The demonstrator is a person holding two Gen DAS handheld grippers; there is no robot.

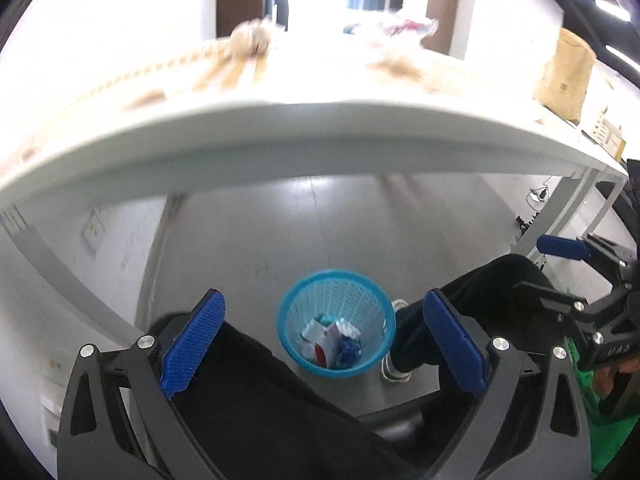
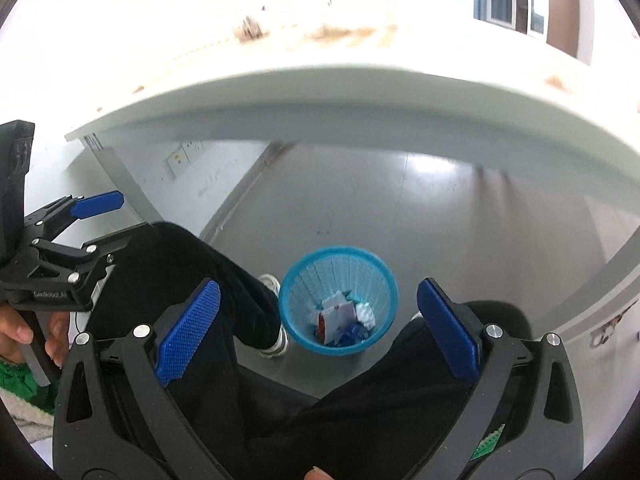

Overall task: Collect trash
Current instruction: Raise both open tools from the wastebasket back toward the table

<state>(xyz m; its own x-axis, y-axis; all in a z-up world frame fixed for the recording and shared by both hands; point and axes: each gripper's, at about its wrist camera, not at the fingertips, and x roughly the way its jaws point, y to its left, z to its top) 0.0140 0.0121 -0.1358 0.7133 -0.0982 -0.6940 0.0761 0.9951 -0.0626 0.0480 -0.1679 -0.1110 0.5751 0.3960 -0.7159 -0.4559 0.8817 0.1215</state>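
Note:
A light blue mesh basket (image 1: 337, 323) stands on the grey floor below the table, between a person's legs. It holds crumpled white, red and blue wrappers (image 1: 332, 344). My left gripper (image 1: 324, 344) hangs above it, open, with nothing between the blue pads. In the right wrist view the same basket (image 2: 339, 300) and its wrappers (image 2: 342, 320) lie between the fingers of my right gripper (image 2: 320, 324), which is also open and empty. Each gripper shows in the other's view: the right gripper (image 1: 544, 268) at the right edge, the left gripper (image 2: 116, 222) at the left edge.
A white table (image 1: 320, 136) spans the view above the basket. On it lie a blurred crumpled brown paper ball (image 1: 250, 38), a heap of wrappers (image 1: 400, 28) and a brown paper bag (image 1: 564, 76). Black trouser legs (image 1: 480, 304) and a white shoe (image 2: 276, 344) flank the basket.

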